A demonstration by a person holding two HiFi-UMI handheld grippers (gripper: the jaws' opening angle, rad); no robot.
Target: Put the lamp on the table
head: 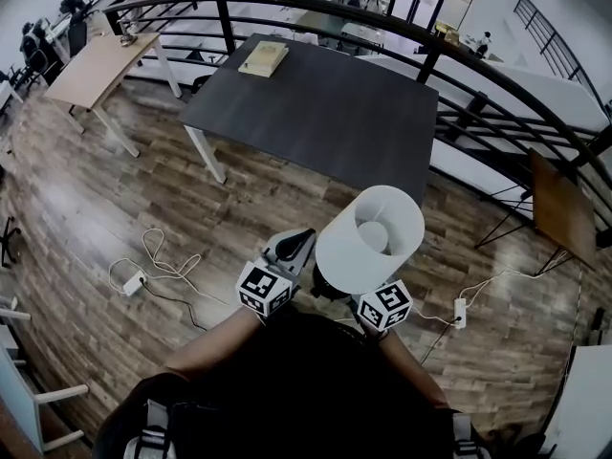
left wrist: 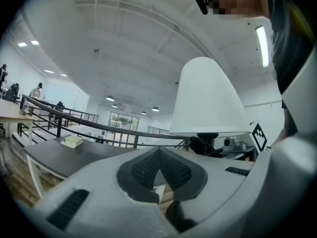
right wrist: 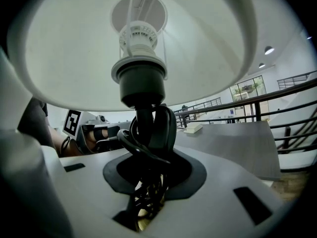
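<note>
A lamp with a white shade (head: 368, 242) hangs upright over the wooden floor, short of the dark table (head: 325, 103). My right gripper (right wrist: 148, 167) is shut on its black stem (right wrist: 146, 118), which has the cord wound round it; in the head view only this gripper's marker cube (head: 385, 306) shows under the shade. My left gripper (head: 296, 239) is just left of the lamp, shut, with nothing between its pads (left wrist: 141, 170). In the left gripper view the shade (left wrist: 208, 103) stands at the right and the table (left wrist: 59, 157) lies ahead.
A pale book (head: 264, 57) lies at the table's far left corner. A black railing (head: 402, 22) curves behind the table. Power strips (head: 132, 283) and cables lie on the floor. A light wooden table (head: 96, 65) stands far left and a small brown one (head: 564, 208) at the right.
</note>
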